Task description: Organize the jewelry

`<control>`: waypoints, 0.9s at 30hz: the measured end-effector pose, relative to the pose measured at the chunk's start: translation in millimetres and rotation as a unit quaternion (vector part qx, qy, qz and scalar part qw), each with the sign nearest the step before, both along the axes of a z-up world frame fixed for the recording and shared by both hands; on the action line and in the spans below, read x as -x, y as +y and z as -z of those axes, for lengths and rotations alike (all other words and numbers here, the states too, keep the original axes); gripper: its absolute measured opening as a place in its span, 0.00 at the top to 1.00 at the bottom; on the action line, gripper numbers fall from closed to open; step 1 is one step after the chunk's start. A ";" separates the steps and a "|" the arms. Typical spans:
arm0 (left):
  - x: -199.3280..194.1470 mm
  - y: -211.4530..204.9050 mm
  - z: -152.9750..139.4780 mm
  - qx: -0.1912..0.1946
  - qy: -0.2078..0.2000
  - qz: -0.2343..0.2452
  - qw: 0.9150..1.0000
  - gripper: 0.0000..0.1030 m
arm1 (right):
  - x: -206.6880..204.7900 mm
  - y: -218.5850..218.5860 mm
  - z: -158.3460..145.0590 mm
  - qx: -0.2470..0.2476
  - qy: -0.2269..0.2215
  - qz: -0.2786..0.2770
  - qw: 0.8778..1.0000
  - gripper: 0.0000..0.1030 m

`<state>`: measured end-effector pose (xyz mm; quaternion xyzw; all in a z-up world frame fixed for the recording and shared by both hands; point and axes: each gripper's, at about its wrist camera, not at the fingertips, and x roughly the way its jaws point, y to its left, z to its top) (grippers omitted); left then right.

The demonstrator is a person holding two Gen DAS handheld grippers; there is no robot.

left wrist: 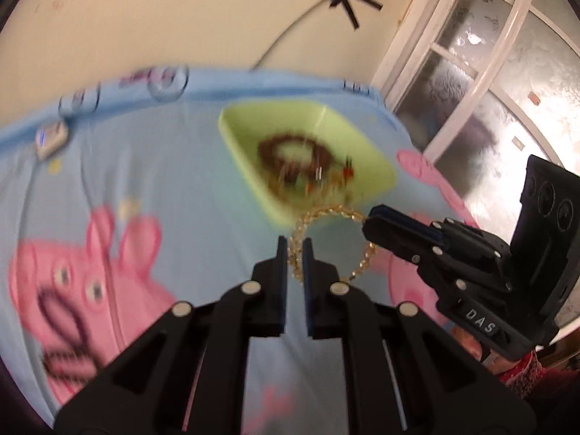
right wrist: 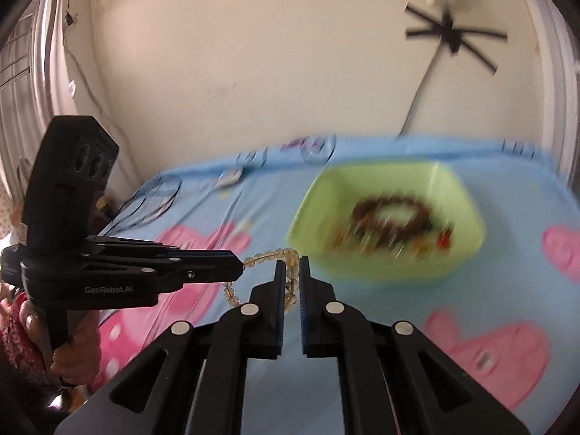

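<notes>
A yellow bead bracelet (left wrist: 335, 214) hangs in the air, held by both grippers. My left gripper (left wrist: 295, 244) is shut on its left side. My right gripper (right wrist: 290, 262) is shut on the other side of the bracelet (right wrist: 272, 255). Each gripper shows in the other's view: the right gripper (left wrist: 371, 217) from the right, the left gripper (right wrist: 237, 266) from the left. Just beyond them a light green tray (left wrist: 239, 123) holds a dark brown bead bracelet (left wrist: 290, 152) and blurred small jewelry. The tray (right wrist: 373, 268) and the brown bracelet (right wrist: 395, 221) also show in the right wrist view.
The table carries a blue cloth with pink cartoon pigs (left wrist: 90, 282). Clear glass items (left wrist: 168, 83) and a small white box (left wrist: 52, 137) stand at its far edge against a cream wall. A glass door (left wrist: 489, 90) is to the right.
</notes>
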<state>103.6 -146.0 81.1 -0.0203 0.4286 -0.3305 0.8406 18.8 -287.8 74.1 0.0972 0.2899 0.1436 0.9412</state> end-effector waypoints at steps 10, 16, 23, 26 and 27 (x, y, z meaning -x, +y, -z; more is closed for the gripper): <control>-104.3 -85.1 7.0 -0.064 -0.020 -0.027 0.997 0.93 | -90.9 -61.6 18.3 0.011 0.024 0.090 0.996 1.00; -71.4 -45.0 -6.0 -0.024 -0.046 -0.058 0.997 0.93 | -52.1 -75.5 17.5 -0.043 0.004 0.118 0.992 1.00; 7.9 -11.8 15.6 -0.077 -0.078 -0.072 0.991 0.93 | 4.9 -47.4 33.3 -0.116 0.012 0.108 0.987 1.00; 30.9 5.0 30.7 -0.090 -0.066 -0.088 0.990 0.93 | 26.7 -29.9 37.0 -0.129 0.012 0.121 0.984 0.87; 37.1 11.4 34.8 -0.091 -0.063 -0.094 0.989 0.93 | 32.2 -24.4 39.1 -0.132 0.014 0.122 0.984 0.86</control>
